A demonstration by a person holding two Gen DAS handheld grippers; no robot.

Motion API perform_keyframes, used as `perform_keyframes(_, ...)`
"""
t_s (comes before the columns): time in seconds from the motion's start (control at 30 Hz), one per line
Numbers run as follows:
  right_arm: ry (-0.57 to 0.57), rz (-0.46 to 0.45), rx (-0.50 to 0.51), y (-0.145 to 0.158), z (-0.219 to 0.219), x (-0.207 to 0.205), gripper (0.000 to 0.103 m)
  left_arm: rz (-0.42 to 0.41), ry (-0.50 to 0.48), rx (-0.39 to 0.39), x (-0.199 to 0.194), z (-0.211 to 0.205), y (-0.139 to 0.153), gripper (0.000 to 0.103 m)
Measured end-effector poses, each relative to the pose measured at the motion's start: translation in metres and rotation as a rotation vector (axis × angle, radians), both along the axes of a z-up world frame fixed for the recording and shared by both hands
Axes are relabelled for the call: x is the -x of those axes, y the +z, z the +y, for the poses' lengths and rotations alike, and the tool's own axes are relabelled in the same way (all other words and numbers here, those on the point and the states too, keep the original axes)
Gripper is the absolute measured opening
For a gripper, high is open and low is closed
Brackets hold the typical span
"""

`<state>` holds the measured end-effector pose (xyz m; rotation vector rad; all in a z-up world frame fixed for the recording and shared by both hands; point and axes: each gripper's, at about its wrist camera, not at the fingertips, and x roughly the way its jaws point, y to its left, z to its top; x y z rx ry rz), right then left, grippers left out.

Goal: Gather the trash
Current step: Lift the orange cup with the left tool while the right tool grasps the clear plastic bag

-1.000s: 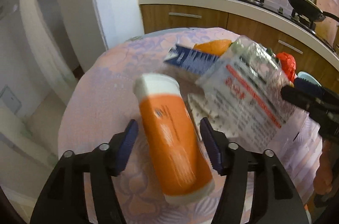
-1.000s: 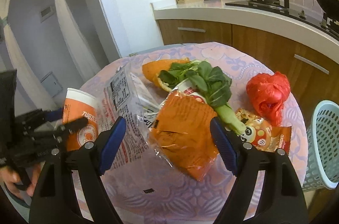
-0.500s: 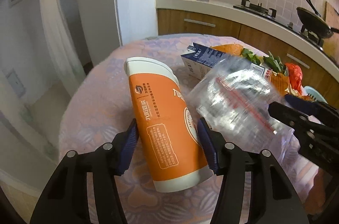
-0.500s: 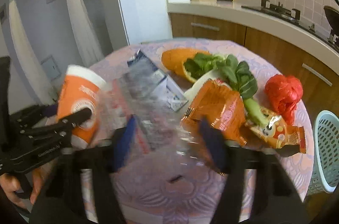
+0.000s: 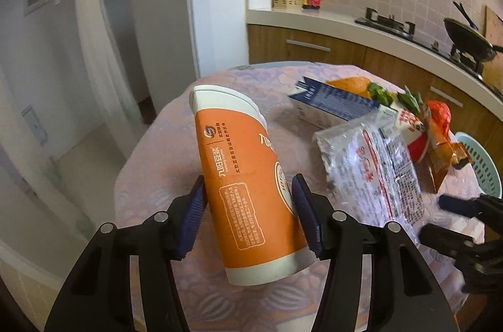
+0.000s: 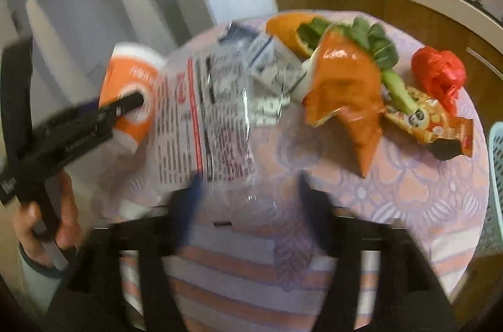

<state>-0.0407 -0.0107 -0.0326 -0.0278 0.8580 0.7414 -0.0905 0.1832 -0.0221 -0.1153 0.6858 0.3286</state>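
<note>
Cup (image 5: 248, 184): tall paper cylinder, orange wrap, white rims, tilted, clamped in my left gripper (image 5: 248, 215) above the round floral tablecloth (image 5: 163, 162). Right of the cup lies a crinkly clear printed plastic bag (image 6: 204, 112); my right gripper (image 6: 248, 200) is opening, pads off it, bag's near edge between them.

The cup (image 5: 248, 190) is orange with white bands at both ends and white print. The tablecloth (image 5: 176, 162) is pale lilac with a pink floral pattern. The clear bag (image 5: 374, 171) carries red and black print. The carton (image 5: 330, 104) is navy and white. The basket (image 5: 481, 162) is pale turquoise. The crumpled bag (image 6: 440, 74) is red.
</note>
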Motion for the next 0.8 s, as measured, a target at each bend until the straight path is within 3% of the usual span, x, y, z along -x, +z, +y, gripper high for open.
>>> perform_keyframes(0.07,0.023,-0.033,0.006,0.005,0.015,0.008,0.084,-0.008,0.013,-0.005,0.005,0.005,0.003,0.053)
perform_keyframes(0.13,0.022,-0.068,0.032,0.006,0.035,0.011,0.096,-0.013,0.035,-0.016,0.009,0.012,0.006,0.053)
perform_keyframes(0.27,0.008,-0.156,0.149,-0.002,0.077,0.010,0.095,-0.024,0.064,0.001,0.016,0.024,0.009,0.053)
perform_keyframes(0.4,0.021,-0.131,0.250,-0.021,0.094,0.003,0.094,-0.023,0.073,0.010,0.020,0.030,0.007,0.053)
perform_keyframes(0.47,0.000,-0.111,0.261,-0.026,0.092,-0.003,0.083,-0.021,0.069,0.013,0.020,0.030,0.005,0.053)
perform_keyframes(0.5,0.000,-0.093,0.262,-0.030,0.092,-0.006,0.067,-0.021,0.068,0.015,0.020,0.030,0.005,0.053)
perform_keyframes(0.57,-0.018,-0.075,0.256,-0.032,0.086,-0.010,0.052,-0.024,0.059,0.024,0.020,0.029,0.004,0.053)
perform_keyframes(0.6,-0.024,-0.087,0.262,-0.032,0.082,-0.010,0.037,-0.028,0.050,0.028,0.019,0.027,0.005,0.053)
perform_keyframes(0.7,-0.012,-0.101,0.258,-0.033,0.073,-0.005,0.026,-0.036,0.032,0.017,0.016,0.020,0.008,0.053)
perform_keyframes(0.8,0.004,-0.107,0.244,-0.033,0.069,0.001,0.026,-0.040,0.022,0.006,0.017,0.013,0.010,0.053)
